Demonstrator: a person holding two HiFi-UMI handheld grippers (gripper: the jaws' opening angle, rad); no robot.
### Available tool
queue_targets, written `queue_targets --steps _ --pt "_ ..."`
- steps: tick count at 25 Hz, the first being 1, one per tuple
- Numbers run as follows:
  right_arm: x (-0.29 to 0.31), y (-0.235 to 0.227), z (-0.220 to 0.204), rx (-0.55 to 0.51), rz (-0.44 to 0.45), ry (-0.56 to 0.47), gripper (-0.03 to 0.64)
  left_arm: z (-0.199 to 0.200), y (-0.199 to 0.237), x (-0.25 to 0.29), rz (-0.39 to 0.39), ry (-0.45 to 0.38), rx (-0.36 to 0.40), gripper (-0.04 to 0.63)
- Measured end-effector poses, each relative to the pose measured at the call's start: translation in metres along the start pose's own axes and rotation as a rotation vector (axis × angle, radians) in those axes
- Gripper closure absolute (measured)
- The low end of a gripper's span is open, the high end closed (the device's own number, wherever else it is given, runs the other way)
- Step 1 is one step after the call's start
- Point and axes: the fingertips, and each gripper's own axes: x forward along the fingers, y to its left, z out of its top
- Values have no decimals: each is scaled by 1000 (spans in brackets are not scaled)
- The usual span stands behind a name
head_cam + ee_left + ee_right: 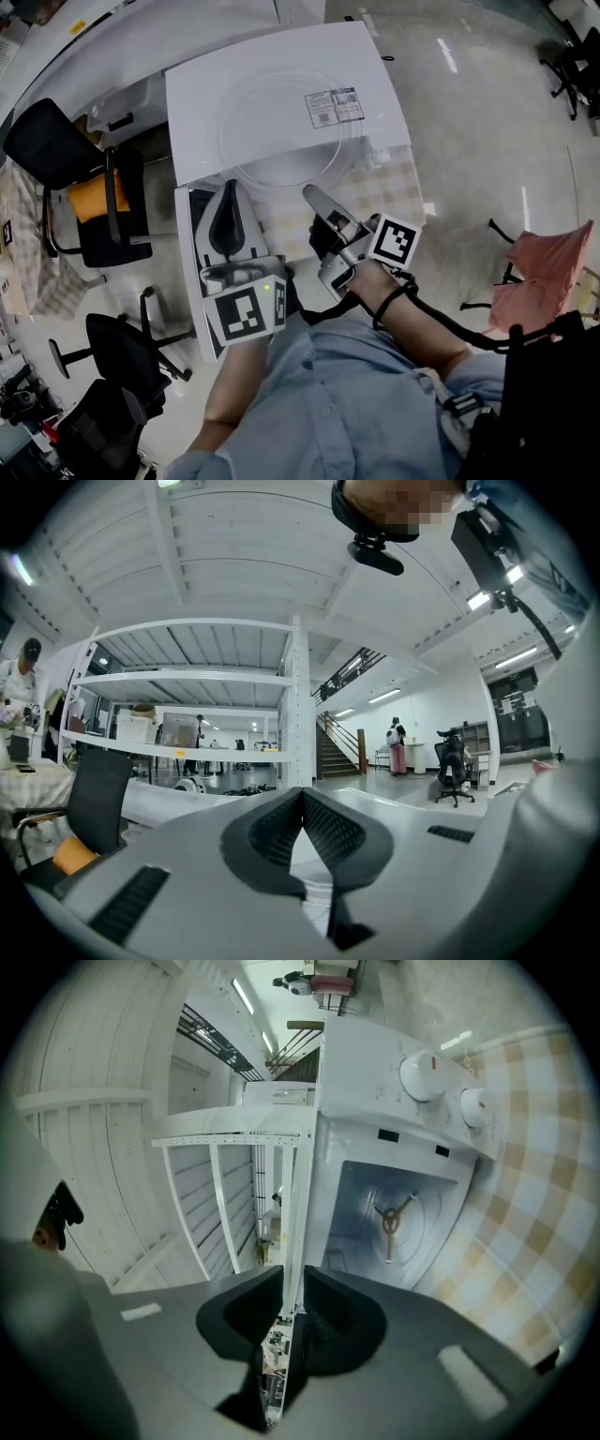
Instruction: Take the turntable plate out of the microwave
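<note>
**A:** Where is the turntable plate?

**B:** The clear glass turntable plate (pixel 281 131) is out of the oven. In the head view it lies flat over the white top of the microwave (pixel 202 103), and its near edge juts past the front edge. I cannot tell whether it rests on the top or hangs just above it.

**A:** What holds it?

**B:** The right gripper (pixel 311 195) meets the plate's near rim. The right gripper view shows the plate edge-on as a thin pale strip between the two dark pads, and the jaws are clamped on that rim.

**A:** And inside the microwave?

**B:** The same view looks into the open cavity (pixel 427 1246). It holds only a three-armed hub (pixel 389 1218) at the centre of its floor. Two round knobs (pixel 424 1074) sit on the front panel, and a checked cloth (pixel 389 187) lies under the oven.

**A:** The other hand?

**B:** The left gripper (pixel 231 187) is over the door (pixel 186 253), which is swung open towards the person. In the left gripper view its jaws meet at the tips with nothing between them, and it points level at white shelving (pixel 187 677) across the room.
</note>
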Motion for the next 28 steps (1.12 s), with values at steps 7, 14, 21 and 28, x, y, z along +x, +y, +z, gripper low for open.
queue_targets --steps 7,14,21,28 --pt "3 -1 5 -9 -3 1 575 0 -5 4 -13 1 6 588" --pt "23 -5 20 -3 4 -20 575 0 10 5 12 2 12 588" --pt "34 0 29 -6 33 -34 572 4 18 5 33 -3 9 588" --pt "32 5 18 -60 53 2 512 3 11 6 36 -7 1 588"
